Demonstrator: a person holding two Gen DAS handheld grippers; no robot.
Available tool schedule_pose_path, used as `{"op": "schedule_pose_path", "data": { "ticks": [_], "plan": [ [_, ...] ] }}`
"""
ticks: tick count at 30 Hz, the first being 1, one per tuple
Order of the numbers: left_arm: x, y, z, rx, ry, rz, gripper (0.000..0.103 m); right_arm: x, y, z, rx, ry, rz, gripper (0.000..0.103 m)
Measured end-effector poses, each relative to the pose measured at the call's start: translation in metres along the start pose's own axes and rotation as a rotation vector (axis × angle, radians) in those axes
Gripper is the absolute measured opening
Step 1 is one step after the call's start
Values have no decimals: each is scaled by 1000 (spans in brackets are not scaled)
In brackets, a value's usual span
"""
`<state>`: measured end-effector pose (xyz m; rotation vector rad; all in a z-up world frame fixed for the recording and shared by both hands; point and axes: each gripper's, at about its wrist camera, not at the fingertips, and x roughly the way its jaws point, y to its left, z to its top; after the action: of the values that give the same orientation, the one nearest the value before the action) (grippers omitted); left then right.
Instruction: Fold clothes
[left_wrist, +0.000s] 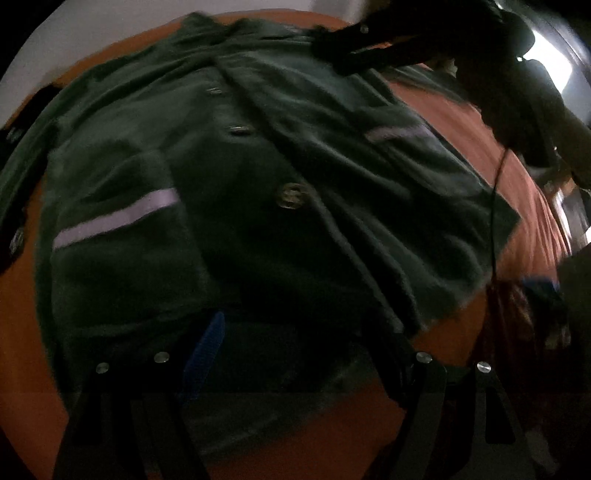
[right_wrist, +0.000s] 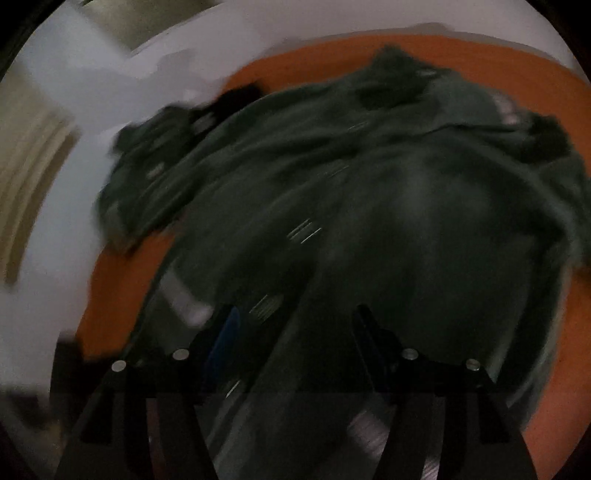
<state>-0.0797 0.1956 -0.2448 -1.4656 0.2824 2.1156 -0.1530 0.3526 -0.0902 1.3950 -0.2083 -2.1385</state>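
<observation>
A dark green buttoned jacket (left_wrist: 258, 177) with pale stripes on its pockets lies spread on an orange surface (left_wrist: 461, 122). My left gripper (left_wrist: 299, 325) hovers over the jacket's near hem, open, its fingers wide apart, one with a blue pad (left_wrist: 207, 350). My right gripper (left_wrist: 343, 48) reaches in at the far top edge, by the collar area. In the blurred right wrist view the same jacket (right_wrist: 406, 221) fills the frame. There the right gripper (right_wrist: 295, 317) stands open low over the cloth, which runs under and between its fingers.
A dark sleeve (left_wrist: 517, 74) and a thin cable (left_wrist: 495, 206) cross the upper right. Black items (left_wrist: 14, 236) sit at the left edge. A white wall (right_wrist: 74, 147) and a beige panel (right_wrist: 29, 177) lie beyond the orange surface (right_wrist: 122, 295).
</observation>
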Motion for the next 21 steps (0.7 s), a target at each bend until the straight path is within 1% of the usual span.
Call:
{"op": "schedule_pose_path", "data": {
  "ticks": [2,3,7,8,10,12,14,17,18,19,20,21],
  "plan": [
    [2,-9,0,76,9,1,77,5,18,-26,-45,13,-11,62],
    [2,-11,0,95,15,1,77,8,27,-38,-67,19,-16,59],
    [5,-13,-1,133,44,-17,75,17,60,-88,-152,43,-43,47],
    [6,-13,-1,139,47,-17,75,17,61,-95,-151,49,-68,47],
    [6,-13,-2,143,56,-23,75,23,62,-108,-133,102,-99,47],
    [6,-13,-2,140,58,-27,75,30,62,-117,-112,157,-103,47],
    [6,-13,-3,137,61,-32,73,33,66,-127,-118,178,-98,47],
    [5,-15,-4,130,65,-45,67,39,74,-137,-151,205,-116,47],
    [5,-15,-4,127,67,-59,61,40,76,-137,-158,207,-120,47],
    [4,-15,-5,124,68,-73,53,41,76,-137,-162,209,-127,47],
    [4,-15,-5,122,68,-80,50,41,77,-137,-166,212,-134,47],
    [3,-15,-5,121,68,-87,43,42,77,-136,-168,214,-141,45]
  ]
}}
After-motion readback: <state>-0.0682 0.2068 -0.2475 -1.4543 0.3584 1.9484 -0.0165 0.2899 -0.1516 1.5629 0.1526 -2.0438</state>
